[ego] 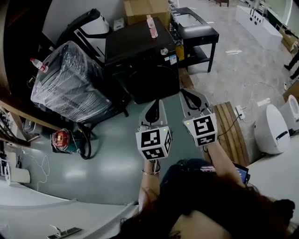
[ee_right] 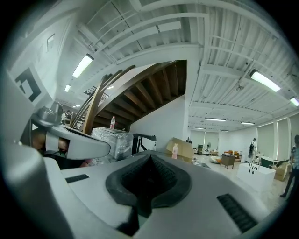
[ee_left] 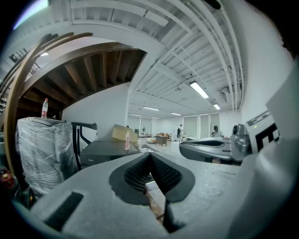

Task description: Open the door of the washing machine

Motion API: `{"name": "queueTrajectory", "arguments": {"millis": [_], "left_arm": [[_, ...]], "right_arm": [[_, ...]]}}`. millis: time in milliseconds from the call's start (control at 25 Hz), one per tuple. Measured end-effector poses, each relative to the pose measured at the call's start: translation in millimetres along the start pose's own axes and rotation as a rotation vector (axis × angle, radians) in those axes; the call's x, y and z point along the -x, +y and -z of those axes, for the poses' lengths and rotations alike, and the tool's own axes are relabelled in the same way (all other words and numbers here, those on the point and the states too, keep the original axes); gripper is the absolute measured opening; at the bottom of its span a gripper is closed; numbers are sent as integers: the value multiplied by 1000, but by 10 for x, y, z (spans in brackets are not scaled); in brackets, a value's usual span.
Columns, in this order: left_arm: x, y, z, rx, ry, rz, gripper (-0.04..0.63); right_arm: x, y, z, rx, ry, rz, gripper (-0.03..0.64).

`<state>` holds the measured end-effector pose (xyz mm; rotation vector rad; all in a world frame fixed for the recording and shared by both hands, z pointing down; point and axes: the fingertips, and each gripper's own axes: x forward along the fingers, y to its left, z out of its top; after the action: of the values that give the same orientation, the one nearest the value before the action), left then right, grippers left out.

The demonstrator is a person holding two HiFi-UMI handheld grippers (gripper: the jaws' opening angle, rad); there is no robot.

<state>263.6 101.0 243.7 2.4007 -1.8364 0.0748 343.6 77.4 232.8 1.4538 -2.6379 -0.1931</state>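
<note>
Grey left gripper: jaws together, nothing btwn them. You hold it roughly level, nose toward the machine.
Grey right gripper: jaws shut too, empty. It sits just beside the left one, tip a little further fwd.
Floor: bare green-grey stretch under both grippers, up to the machine's foot.
Door: round, dark, shut by the look of it, on the front face, upright and facing you. It lies straight ahead of both tips.
Height: the left gripper view looks over the top panel, so I judge the door is ahead & below your aim. You need to drop before you reach in.
Nearer hand: your left tip lines up w/ the door's middle, your right w/ its right edge. Both are near, neither touches.
Handle: black on black, so can't tell which side it's on. Check before you pick a hand.
Washing machine: black box, sitting square to you.
Pink bottle: upright on the machine's top, toward the back.
Cardboard box: behind the machine, out of your way.
</note>
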Motion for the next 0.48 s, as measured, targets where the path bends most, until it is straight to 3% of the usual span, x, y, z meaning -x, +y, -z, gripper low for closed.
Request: {"name": "queueTrajectory", "arguments": {"millis": [480], "left_arm": [[-329,269,36,14,21,22,12]], "right_arm": [[-435,-155,68,-1,19,45,0]]}}
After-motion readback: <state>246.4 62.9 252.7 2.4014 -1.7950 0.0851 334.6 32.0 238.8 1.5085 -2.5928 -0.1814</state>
